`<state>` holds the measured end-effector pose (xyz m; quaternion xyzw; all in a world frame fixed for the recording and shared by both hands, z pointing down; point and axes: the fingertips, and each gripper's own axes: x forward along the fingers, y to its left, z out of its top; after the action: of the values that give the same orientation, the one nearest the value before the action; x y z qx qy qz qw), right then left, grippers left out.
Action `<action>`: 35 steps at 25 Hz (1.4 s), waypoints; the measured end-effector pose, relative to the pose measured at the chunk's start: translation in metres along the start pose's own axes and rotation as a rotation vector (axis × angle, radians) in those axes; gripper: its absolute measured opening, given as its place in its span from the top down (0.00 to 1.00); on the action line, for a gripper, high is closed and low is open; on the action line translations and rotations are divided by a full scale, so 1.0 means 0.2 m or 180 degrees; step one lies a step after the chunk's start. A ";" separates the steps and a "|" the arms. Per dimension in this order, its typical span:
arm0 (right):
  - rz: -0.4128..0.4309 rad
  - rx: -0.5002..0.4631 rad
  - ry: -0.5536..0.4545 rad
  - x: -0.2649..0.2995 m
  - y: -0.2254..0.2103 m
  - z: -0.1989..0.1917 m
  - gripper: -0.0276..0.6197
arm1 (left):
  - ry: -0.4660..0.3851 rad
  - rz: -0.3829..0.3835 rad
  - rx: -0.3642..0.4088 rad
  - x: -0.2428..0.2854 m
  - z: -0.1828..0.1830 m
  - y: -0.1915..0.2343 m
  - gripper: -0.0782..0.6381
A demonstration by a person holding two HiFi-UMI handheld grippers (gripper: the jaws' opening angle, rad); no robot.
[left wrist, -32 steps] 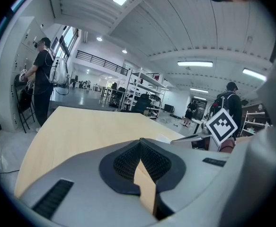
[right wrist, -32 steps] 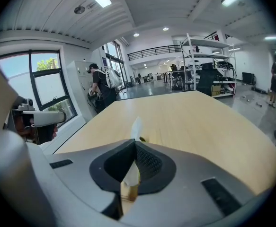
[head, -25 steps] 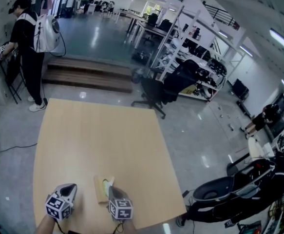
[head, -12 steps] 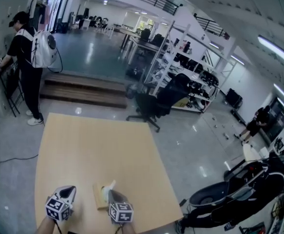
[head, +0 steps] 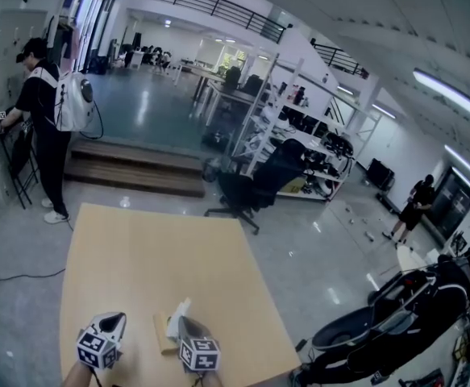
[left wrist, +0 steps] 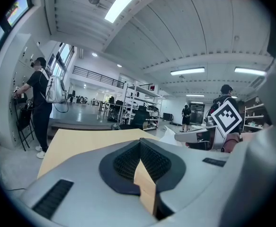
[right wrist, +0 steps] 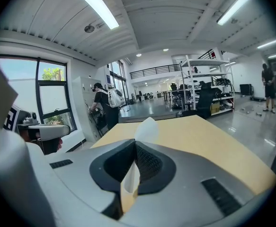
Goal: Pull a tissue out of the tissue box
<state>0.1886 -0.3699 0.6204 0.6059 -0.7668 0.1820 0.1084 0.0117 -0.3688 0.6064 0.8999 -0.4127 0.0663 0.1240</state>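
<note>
The thin white tissue (head: 181, 310) now stands taller out of the flat tan tissue box (head: 164, 337) on the pale wooden table (head: 154, 248) than a second ago, so it looks nearly free. The right claw (right wrist: 135, 144) is pressed together, pinching it. The left claw (left wrist: 140, 142) is closed and empty.

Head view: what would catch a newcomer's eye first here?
The white tissue stands out first, pinched in the shut right gripper above the tissue box, near the front edge of the wooden table. Next, a person with a white backpack stands at the far left, by the wall.
</note>
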 end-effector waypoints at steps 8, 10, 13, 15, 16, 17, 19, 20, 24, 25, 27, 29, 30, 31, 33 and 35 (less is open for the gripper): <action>-0.0005 0.0011 -0.0254 -0.19 0.05 0.10 0.95 | -0.0118 -0.0006 0.0045 -0.09 0.09 -0.04 0.88; -0.0021 0.0011 -0.0335 -0.26 0.06 0.12 0.95 | -0.0163 -0.0020 0.0072 -0.11 0.12 -0.07 0.88; -0.0047 0.0002 -0.0449 -0.33 0.06 0.15 0.95 | -0.0236 -0.0051 0.0122 -0.12 0.16 -0.10 0.88; -0.0063 -0.0007 -0.0511 -0.39 0.08 0.16 0.95 | -0.0290 -0.0077 0.0155 -0.14 0.19 -0.12 0.88; -0.0067 -0.0008 -0.0538 -0.41 0.09 0.17 0.95 | -0.0320 -0.0090 0.0167 -0.16 0.20 -0.13 0.88; -0.0069 -0.0008 -0.0564 -0.44 0.11 0.17 0.95 | -0.0351 -0.0103 0.0178 -0.17 0.22 -0.14 0.88; -0.0082 -0.0017 -0.0610 -0.50 0.13 0.18 0.95 | -0.0406 -0.0130 0.0220 -0.21 0.25 -0.17 0.88; -0.0094 -0.0023 -0.0630 -0.53 0.15 0.18 0.95 | -0.0433 -0.0144 0.0250 -0.24 0.27 -0.18 0.88; -0.0130 0.0034 -0.0695 -0.63 0.23 0.17 0.95 | -0.0536 -0.0203 0.0335 -0.37 0.33 -0.22 0.88; -0.0129 0.0044 -0.0704 -0.66 0.25 0.16 0.95 | -0.0554 -0.0220 0.0351 -0.40 0.34 -0.23 0.88; -0.0118 0.0041 -0.0721 -0.71 0.29 0.14 0.95 | -0.0584 -0.0248 0.0359 -0.45 0.36 -0.25 0.88; -0.0136 0.0023 -0.0743 -0.77 0.33 0.12 0.95 | -0.0598 -0.0265 0.0356 -0.50 0.35 -0.27 0.88; -0.0152 0.0012 -0.0759 -0.79 0.35 0.12 0.95 | -0.0604 -0.0269 0.0357 -0.53 0.35 -0.28 0.88; -0.0158 0.0007 -0.0778 -0.82 0.36 0.11 0.95 | -0.0609 -0.0272 0.0360 -0.55 0.35 -0.28 0.88; -0.0155 0.0016 -0.0814 -0.87 0.40 0.09 0.95 | -0.0614 -0.0284 0.0373 -0.61 0.34 -0.30 0.88; -0.0188 0.0025 -0.0829 -0.92 0.44 0.08 0.95 | -0.0615 -0.0296 0.0388 -0.66 0.32 -0.31 0.88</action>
<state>0.1481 -0.1954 0.5217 0.6471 -0.7555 0.1016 0.0108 -0.0264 -0.2510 0.5049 0.9262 -0.3757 -0.0016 0.0318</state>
